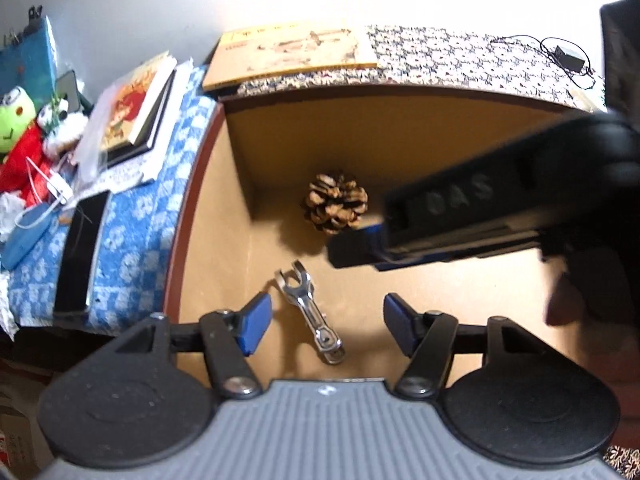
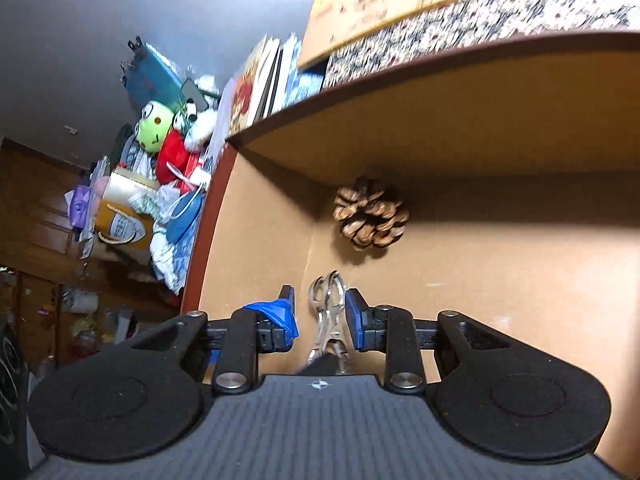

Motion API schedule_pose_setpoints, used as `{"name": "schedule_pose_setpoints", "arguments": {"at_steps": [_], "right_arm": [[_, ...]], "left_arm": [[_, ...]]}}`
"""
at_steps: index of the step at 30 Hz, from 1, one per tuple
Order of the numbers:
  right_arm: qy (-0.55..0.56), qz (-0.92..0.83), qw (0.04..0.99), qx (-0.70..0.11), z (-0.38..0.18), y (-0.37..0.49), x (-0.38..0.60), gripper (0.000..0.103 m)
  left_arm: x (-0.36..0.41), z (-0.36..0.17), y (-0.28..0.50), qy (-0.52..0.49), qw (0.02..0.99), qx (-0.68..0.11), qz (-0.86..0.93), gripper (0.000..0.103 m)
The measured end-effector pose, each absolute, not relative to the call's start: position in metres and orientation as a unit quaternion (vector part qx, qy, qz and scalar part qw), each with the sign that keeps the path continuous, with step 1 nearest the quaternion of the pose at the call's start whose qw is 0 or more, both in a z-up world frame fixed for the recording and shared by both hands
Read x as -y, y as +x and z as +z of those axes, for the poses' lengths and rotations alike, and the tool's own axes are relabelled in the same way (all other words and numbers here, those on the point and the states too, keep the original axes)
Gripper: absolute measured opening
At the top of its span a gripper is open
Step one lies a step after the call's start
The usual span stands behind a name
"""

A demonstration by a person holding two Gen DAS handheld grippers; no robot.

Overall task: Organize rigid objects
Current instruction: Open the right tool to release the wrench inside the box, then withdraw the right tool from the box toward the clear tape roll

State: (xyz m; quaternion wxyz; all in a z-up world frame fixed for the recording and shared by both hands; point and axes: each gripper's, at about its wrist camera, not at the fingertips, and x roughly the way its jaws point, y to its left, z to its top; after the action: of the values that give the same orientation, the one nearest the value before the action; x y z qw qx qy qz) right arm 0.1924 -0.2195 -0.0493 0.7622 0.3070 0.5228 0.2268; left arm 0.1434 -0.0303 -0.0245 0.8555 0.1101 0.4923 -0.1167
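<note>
1. Your right hand-held gripper (image 2: 320,314) straddles the metal tool (image 2: 329,312) on the floor of the brown cabinet (image 2: 500,280). Its blue pads sit close on either side, half closed, with a sliver of gap on each side. No grip yet, as far as the right wrist view shows.
2. The tool runs straight ahead of that hand-held gripper, its long axis in line with the fingers, its forked head toward the pine cone (image 2: 371,213) and the back wall.
3. Seen from the left wrist, the tool (image 1: 310,312) lies on a slant: forked head up and left, flat end down and right, toward the camera.
4. Your left hand-held gripper (image 1: 326,326) is spread wide and empty, with the tool between and just ahead of its pads. It hangs close too, but the right is the one set to close.
5. The pine cone (image 1: 335,203) sits well behind the tool, clear of both.
6. Judgement: closing the right jaws across the tool's narrow waist should take it. Since the pads run along its length, expect it to pivot if held off-centre.
</note>
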Motion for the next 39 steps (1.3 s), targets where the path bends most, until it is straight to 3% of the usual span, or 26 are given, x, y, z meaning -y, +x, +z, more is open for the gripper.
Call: {"name": "schedule_pose_setpoints", "arguments": {"at_steps": [18,39], "right_arm": [[0.295,0.134,0.848,-0.419,-0.009,0.124,0.247,0.012],[0.243,0.159,0.884,-0.367,0.019,0.061,0.249,0.012]], "left_arm": [[0.037,0.002,0.116,0.132,0.884,-0.444,-0.07,0.068],[0.046,0.032,0.072,0.124,0.897,-0.423,-0.03,0.068]]}}
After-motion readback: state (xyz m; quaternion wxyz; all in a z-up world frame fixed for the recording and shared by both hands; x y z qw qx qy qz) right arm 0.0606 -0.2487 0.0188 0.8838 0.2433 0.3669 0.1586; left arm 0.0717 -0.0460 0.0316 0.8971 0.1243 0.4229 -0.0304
